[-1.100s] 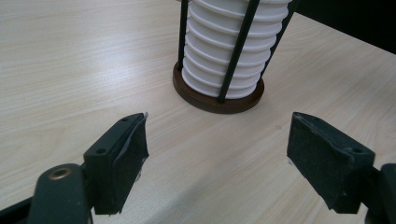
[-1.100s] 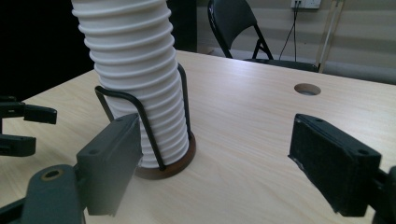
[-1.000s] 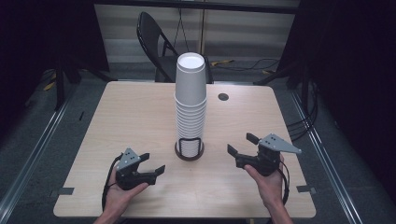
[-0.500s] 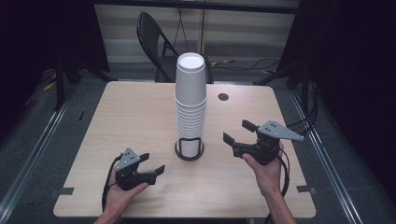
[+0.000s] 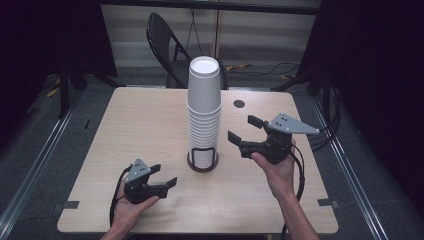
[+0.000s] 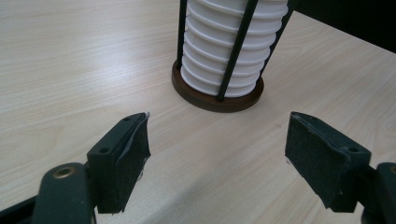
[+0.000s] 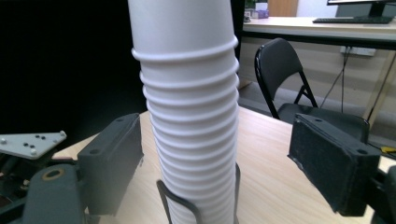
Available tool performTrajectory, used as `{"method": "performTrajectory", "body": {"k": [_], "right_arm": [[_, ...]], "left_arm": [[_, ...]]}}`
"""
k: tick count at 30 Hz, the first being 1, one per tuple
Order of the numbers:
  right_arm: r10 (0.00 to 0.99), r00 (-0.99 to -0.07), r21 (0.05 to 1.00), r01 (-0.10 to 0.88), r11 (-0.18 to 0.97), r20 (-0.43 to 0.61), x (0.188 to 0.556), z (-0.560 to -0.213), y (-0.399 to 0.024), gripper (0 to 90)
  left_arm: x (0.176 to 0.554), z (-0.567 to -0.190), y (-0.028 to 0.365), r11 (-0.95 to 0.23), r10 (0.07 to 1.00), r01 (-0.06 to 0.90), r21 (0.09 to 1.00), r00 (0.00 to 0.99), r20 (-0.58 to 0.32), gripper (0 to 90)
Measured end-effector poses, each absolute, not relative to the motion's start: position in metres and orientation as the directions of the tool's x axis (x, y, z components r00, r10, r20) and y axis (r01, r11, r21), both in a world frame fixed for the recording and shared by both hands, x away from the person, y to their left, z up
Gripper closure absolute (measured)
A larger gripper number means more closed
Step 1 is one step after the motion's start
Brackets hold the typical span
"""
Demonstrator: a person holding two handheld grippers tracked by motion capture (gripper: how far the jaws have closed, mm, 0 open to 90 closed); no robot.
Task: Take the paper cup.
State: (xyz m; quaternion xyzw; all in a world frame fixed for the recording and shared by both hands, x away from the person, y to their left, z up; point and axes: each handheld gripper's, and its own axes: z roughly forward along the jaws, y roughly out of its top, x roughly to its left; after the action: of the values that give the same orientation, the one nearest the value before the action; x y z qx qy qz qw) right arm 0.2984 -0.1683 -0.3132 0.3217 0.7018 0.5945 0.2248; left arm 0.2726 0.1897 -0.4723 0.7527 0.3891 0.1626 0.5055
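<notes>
Rising and nearing the cup stack, the right gripper opens wide for grasping; left gripper stays open, resting.

I can read no text, label, brand, number or sign on anything in these views.

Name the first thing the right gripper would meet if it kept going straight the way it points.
Probably the stack of paper cups, which stands centred between the open jaws of the right gripper.
</notes>
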Motion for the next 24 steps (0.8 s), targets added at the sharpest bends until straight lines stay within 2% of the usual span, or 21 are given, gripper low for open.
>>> {"method": "performTrajectory", "body": {"k": [11,24], "right_arm": [[0.68,-0.731,0.987,0.143,0.08,0.051,0.307,-0.289,-0.154,13.3],[0.652,-0.758,0.988,0.122,0.098,0.029,0.321,-0.267,-0.132,13.5]], "left_arm": [[0.272,-0.472,0.191,-0.185,0.754,0.418,0.889,0.641,-0.145,19.3],[0.273,-0.473,0.191,-0.182,0.754,0.42,0.889,0.64,-0.148,19.2]]}}
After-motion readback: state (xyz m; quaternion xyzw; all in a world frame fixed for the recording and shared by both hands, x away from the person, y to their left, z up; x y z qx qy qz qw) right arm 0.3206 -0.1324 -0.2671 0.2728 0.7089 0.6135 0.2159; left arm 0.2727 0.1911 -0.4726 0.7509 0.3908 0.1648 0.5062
